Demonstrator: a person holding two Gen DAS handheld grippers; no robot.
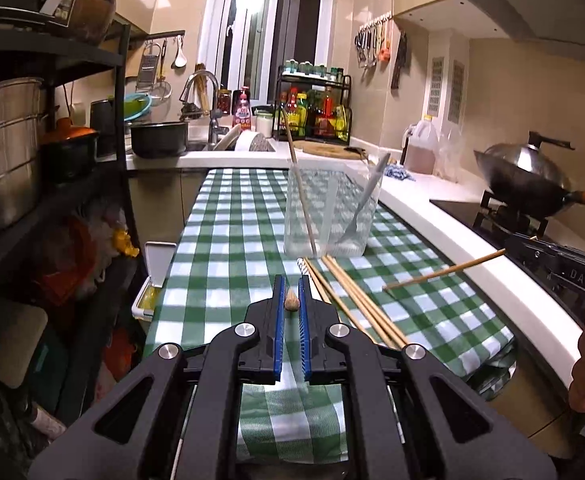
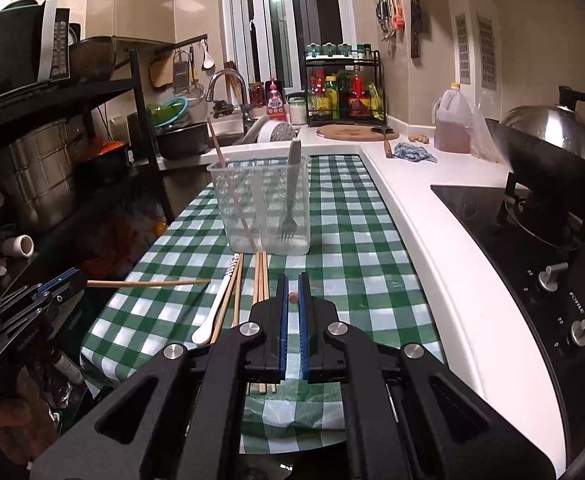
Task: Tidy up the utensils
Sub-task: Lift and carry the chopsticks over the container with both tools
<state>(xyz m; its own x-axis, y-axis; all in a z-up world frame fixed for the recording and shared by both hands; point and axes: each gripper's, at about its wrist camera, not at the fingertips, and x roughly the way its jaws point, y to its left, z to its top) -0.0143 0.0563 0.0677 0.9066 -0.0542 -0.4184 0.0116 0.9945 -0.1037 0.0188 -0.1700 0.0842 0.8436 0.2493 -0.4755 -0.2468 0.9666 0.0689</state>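
A clear plastic holder (image 1: 328, 208) (image 2: 264, 204) stands on the green checked cloth, with one chopstick (image 1: 300, 184) and a grey fork (image 1: 366, 200) (image 2: 292, 192) inside. Loose chopsticks (image 1: 356, 304) (image 2: 260, 280) and a white spoon (image 2: 216, 304) lie in front of it. My left gripper (image 1: 291, 300) is shut on a chopstick seen end-on (image 1: 292, 301); from the right wrist view that gripper (image 2: 76, 278) holds a chopstick (image 2: 148, 283) level above the cloth. My right gripper (image 2: 292, 298) is shut on another chopstick end (image 2: 292, 297), whose shaft (image 1: 444, 271) shows in the left wrist view.
A white counter (image 2: 412, 216) runs along the right with a wok (image 2: 552, 152) on a black hob (image 2: 484, 208). A sink (image 1: 212, 140), pots and a dark shelf rack (image 1: 72, 120) stand left. A spice rack (image 2: 344, 92) stands behind.
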